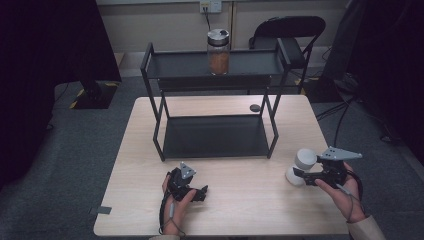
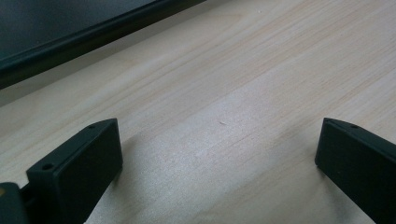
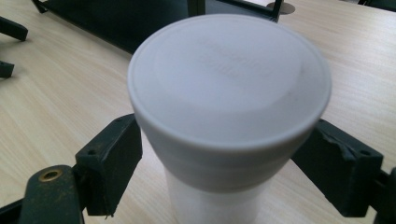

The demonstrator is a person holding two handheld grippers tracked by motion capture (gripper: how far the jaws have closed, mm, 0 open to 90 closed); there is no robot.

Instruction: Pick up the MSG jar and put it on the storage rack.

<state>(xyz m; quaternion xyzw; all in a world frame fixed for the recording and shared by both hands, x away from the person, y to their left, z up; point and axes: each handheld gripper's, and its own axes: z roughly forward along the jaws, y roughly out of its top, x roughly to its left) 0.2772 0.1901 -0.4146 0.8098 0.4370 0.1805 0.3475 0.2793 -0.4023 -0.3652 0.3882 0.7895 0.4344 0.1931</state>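
Pale wood table [image 1: 240, 200] under dim room light, dark floor all round. Right tongs [image 1: 299, 173] sit at the near right, jaws on either side of a white bottle [image 1: 302, 165] just under its wide cap [image 3: 229, 77]; the right gripper view shows both pads [image 3: 112, 163] close against the body, so I judge it grasped, the bottle upright on the table. Left tongs [image 1: 200, 192] rest near the table's near middle, released, jaws wide apart with bare wood between them.

Beyond stands a black two-tier rack [image 1: 215, 135], and on its upper shelf a glass jar [image 1: 218, 52] with brownish contents.

Risks, as I judge them: the grip sits high, near the cap, so the smooth body may swing or slip on lifting. If the bottle is bound for the rack, its cap could strike the upper shelf's edge, or it could knock the jar.
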